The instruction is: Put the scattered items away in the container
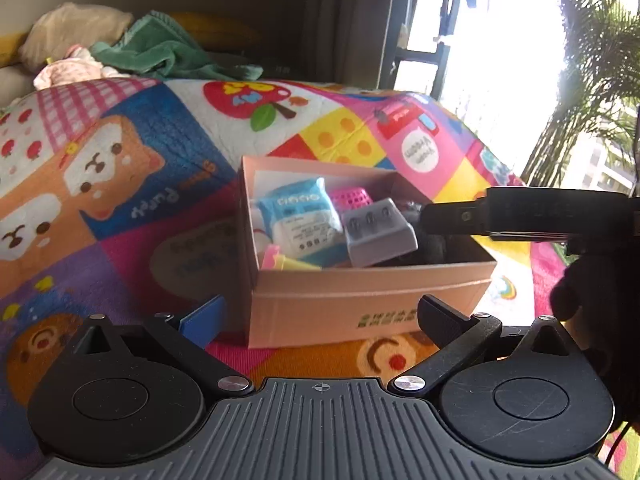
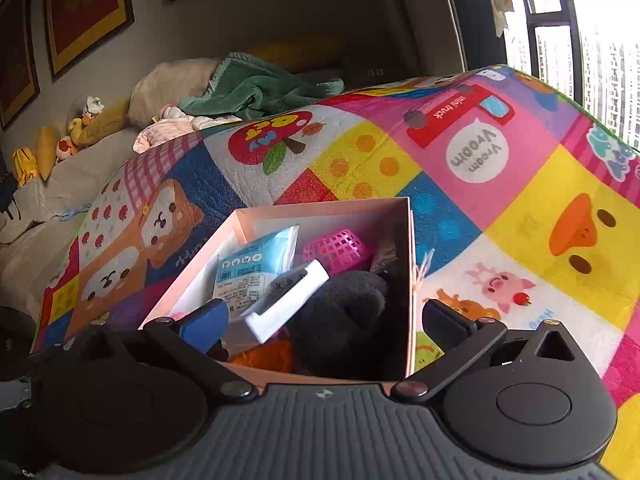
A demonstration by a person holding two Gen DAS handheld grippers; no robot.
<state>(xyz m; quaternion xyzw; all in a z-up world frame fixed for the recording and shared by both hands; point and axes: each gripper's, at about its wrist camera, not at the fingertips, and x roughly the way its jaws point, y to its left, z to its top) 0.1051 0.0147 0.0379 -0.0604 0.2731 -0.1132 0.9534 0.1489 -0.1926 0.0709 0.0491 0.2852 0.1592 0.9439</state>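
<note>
While we look along the left gripper [image 1: 320, 316], its fingers are spread wide with nothing between them, hanging just in front of the pink cardboard box [image 1: 360, 300] that sits on the cartoon play mat [image 1: 120, 200]. That box is our landmark for everything. Inside it we can see a blue-and-white packet [image 1: 298, 220] leaning toward the far-left corner, a pink mesh basket [image 1: 354, 199] at the back wall, a grey battery charger [image 1: 378, 236] in the middle, and some yellow and pink bits [image 1: 286, 260] at the near-left corner.

From the left wrist view we also get the right gripper [image 1: 520, 216] reaching in over the box's right side. We can't tell its finger spacing from there, but its own camera sorts that out.

The right wrist view shows the right gripper [image 2: 322, 320] with fingers wide apart too, gripping nothing, hovering over the near edge of the box [image 2: 411, 280]. This angle gives us stuff the other one barely shows: a dark fuzzy plush thing [image 2: 344, 316] filling the right half of the box, and something orange [image 2: 268, 356] at the near wall. The charger [image 2: 280, 300] shows its white underside here, propped against the plush, with the packet [image 2: 252, 268] and basket [image 2: 336, 248] behind it.

Beyond the box, past the mat [image 2: 520, 208], a green blanket [image 2: 256, 88] lies crumpled on a sofa.
</note>
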